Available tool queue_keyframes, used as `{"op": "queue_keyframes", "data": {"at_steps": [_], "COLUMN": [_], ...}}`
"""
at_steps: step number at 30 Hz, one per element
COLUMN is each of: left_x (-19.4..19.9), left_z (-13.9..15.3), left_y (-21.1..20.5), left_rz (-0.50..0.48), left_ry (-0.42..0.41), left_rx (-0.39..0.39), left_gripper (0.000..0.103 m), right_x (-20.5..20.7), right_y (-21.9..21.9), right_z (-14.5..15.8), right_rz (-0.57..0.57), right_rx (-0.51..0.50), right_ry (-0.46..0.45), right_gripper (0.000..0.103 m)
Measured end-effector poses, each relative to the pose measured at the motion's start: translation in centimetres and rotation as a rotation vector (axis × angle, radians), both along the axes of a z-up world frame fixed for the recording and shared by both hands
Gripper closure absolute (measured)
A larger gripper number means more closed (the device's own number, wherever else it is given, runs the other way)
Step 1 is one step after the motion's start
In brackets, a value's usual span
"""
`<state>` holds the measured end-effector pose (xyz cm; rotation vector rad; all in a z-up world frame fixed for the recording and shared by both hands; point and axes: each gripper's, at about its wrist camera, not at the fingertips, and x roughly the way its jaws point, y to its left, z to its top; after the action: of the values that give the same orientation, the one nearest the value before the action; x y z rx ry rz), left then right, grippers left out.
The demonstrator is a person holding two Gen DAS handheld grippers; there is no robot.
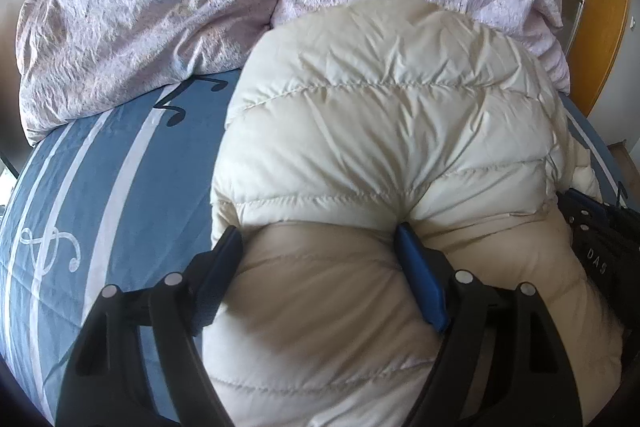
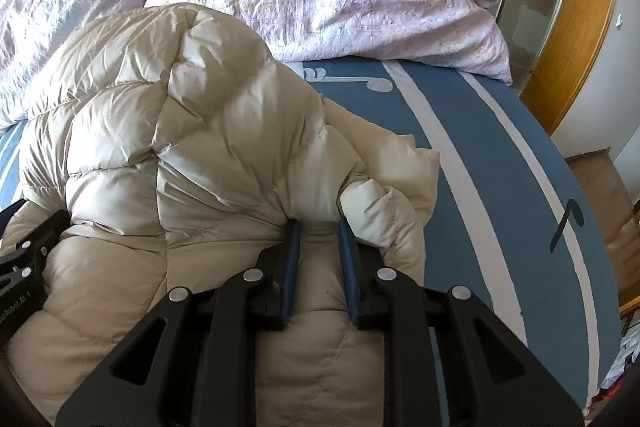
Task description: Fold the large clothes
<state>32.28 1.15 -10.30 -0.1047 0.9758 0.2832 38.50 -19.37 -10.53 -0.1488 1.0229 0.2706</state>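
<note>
Folding well under way, judging by the bulk: cream puffer jacket (image 1: 384, 131) already gathered into a thick mound on the blue striped bedsheet (image 1: 100, 187), not yet a flat, squared bundle. Likely left: pressing the padding down, tucking the loose piece trailing toward 3 o'clock in the right wrist view, squaring the edges. Left gripper (image 1: 318, 235) spread wide around a fat roll of the near hem, one fingertip (image 1: 230, 239) at the roll's 9 o'clock edge, the other dug into a crease at its 3 o'clock side; looks like a grip on that roll, though how hard the pads press cannot be told. Right gripper (image 2: 318, 227) narrowed almost closed, pinching a fold of the jacket (image 2: 168, 155) between its blue pads, with a small puffed lobe bulging just past the tip toward 1 o'clock. Jacket body rising from both tongs toward 12 o'clock, up against the crumpled lilac duvet (image 1: 160, 7) at the head of the bed. Right tong edging into the left view at 3 o'clock, near the same hem.
</note>
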Motion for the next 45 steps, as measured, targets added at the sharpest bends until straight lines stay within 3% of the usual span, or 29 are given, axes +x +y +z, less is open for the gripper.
{"op": "queue_keyframes", "data": {"at_steps": [5,7,9,11,12,16,20,24,31,38,41,43,45], "left_x": [-1.1,-1.5,-1.9,-2.2,-2.4,-2.6,-2.6,-2.7,-3.0,-3.3,-3.4,-3.4,-3.3], "left_z": [0.9,1.1,1.4,1.4,1.5,1.5,1.5,1.5,1.5,2.5,3.2,3.6,3.9], "left_y": [0.3,0.3,0.0,-0.3,-0.4,-0.3,-0.2,-0.2,0.3,1.4,1.9,2.4,3.2], "left_rz": [0.003,-0.003,-0.016,-0.028,-0.031,-0.024,-0.021,-0.024,-0.03,-0.038,-0.044,-0.042,-0.032], "left_ry": [-0.007,-0.013,-0.017,-0.019,-0.018,-0.013,-0.007,-0.005,-0.007,-0.027,-0.038,-0.045,-0.052], "left_rx": [0.0,0.004,0.019,0.032,0.036,0.01,0.001,-0.007,-0.026,-0.043,-0.037,-0.041,-0.057], "left_gripper": [0.015,0.015,0.015,0.015,0.015,0.015,0.015,0.015,0.015,0.015,0.015,0.015,0.016], "right_x": [0.1,0.1,0.2,0.2,0.2,0.6,1.1,0.9,1.1,1.7,2.0,2.2,2.5], "right_y": [-2.3,-3.3,-4.1,-4.5,-4.6,-7.1,-8.4,-8.5,-8.2,-6.7,-5.5,-4.9,-4.2], "right_z": [1.6,2.3,3.2,3.8,3.9,3.6,0.8,-1.4,-3.5,-4.0,-4.4,-4.9,-5.0], "right_rz": [-0.015,-0.029,-0.042,-0.06,-0.069,-0.162,-0.196,-0.2,-0.198,-0.144,-0.12,-0.117,-0.113], "right_rx": [0.117,0.19,0.244,0.239,0.235,0.312,0.436,0.524,0.621,0.668,0.684,0.699,0.715], "right_ry": [0.073,0.105,0.132,0.146,0.153,0.206,0.386,0.474,0.539,0.538,0.55,0.557,0.552], "right_gripper": [0.074,0.06,0.027,0.011,0.008,0.007,0.007,0.007,0.007,0.006,0.016,0.027,0.044]}}
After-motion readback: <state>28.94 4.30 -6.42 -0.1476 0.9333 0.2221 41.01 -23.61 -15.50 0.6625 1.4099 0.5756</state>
